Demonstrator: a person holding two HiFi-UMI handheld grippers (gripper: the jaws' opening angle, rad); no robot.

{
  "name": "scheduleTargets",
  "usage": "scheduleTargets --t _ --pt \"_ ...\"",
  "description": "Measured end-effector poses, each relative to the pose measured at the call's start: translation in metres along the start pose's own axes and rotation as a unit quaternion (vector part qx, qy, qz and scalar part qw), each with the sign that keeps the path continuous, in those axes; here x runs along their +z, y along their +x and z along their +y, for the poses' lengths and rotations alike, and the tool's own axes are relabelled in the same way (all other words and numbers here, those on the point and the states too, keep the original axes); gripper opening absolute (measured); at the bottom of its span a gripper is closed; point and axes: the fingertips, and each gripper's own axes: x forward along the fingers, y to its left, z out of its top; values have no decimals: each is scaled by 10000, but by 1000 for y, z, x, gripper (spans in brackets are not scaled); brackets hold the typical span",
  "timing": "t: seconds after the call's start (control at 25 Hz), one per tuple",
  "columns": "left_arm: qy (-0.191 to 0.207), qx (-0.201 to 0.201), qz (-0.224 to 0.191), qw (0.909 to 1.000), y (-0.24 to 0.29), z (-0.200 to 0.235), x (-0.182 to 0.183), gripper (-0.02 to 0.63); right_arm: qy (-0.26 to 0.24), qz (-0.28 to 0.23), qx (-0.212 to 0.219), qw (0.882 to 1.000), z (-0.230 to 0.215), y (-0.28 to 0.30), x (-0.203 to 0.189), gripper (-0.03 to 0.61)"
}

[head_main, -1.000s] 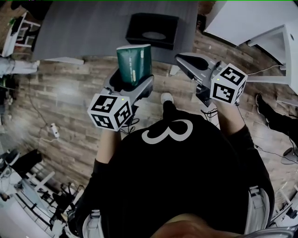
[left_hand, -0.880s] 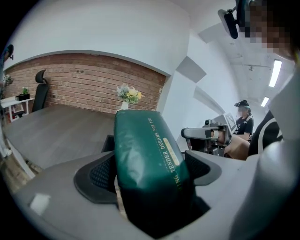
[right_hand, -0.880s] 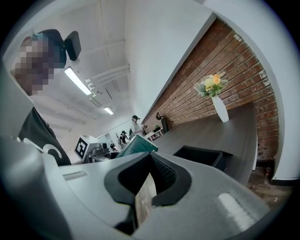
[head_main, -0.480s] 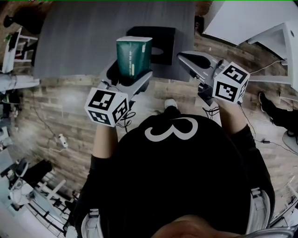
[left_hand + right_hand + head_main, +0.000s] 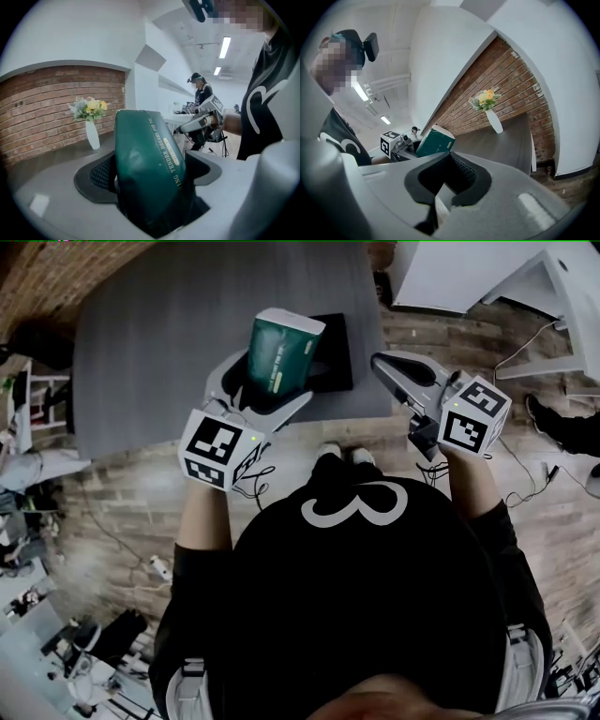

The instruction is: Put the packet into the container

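Between the jaws of the left gripper: green packet pinched, long axis running out along them | black container on table just beyond, slightly right | right gripper pressed together, empty, beside container.

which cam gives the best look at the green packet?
Left gripper view: the packet fills the frame, clamped between the jaws, print visible. Head view shows it from above, beside the black container. Right gripper view shows it small and distant.
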Motion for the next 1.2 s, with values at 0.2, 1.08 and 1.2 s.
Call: scheduleTargets --t 0.2,1.08,1.2 --pt "770 -744 152 9941 20 13 2 471 62 -197 -423 9989 -4 5 2 2" --pt "2369 -3621 1224 8932 69 -5 -75 471 762 -650 -1729 9798 -12 -25 -56 2" --pt "2414 -3864 1411 8789 72 -3 -82 471 904 -717 -1840 9761 -15 -26 -64 2"
